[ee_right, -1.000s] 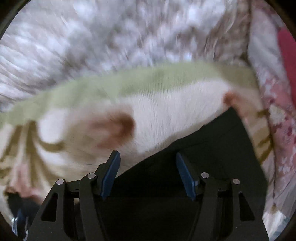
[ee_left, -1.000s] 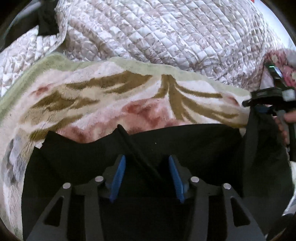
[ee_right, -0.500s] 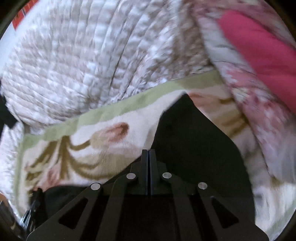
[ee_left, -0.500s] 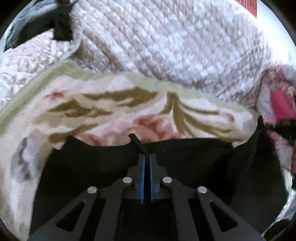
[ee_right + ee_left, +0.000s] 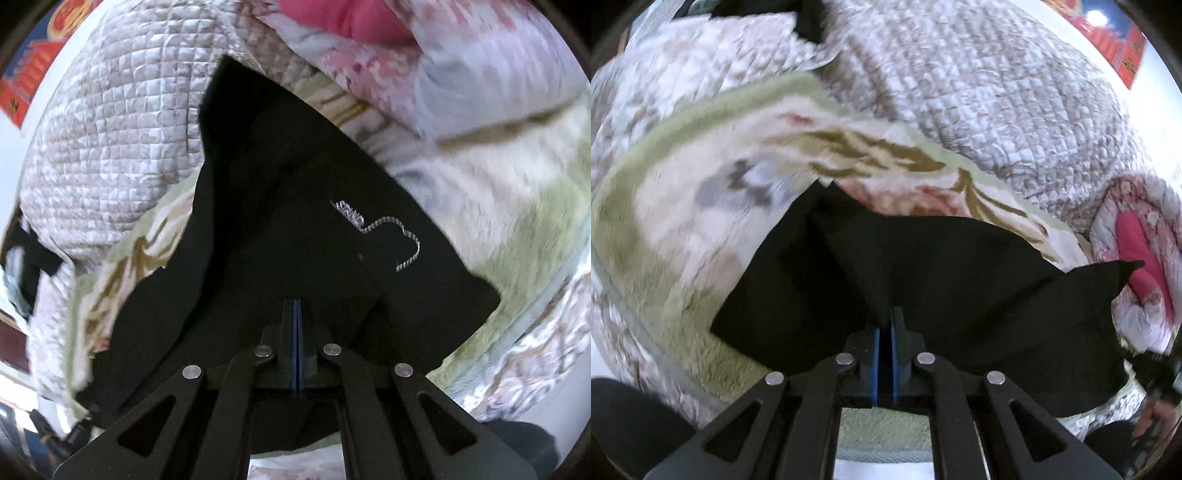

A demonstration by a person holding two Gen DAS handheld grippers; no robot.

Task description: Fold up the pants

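Motion blur smears the floral blanket [image 5: 683, 206] toward nine o'clock. Black pants [image 5: 295, 229] cover the bedding beneath. At two o'clock a red poster [image 5: 1115, 40] is cropped by the frame.

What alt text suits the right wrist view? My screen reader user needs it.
The right hand-held gripper is shut on black pants with a silver embroidered logo, lifted over a floral fleece blanket; a quilted bedspread lies behind.

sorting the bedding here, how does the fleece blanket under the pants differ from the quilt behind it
The fleece blanket is plush, cream with a green border and brown-and-pink floral print; the quilted bedspread is stitched in small squares, pale grey-beige. The blanket lies fairly flat under the black pants; the bedspread is heaped up behind.
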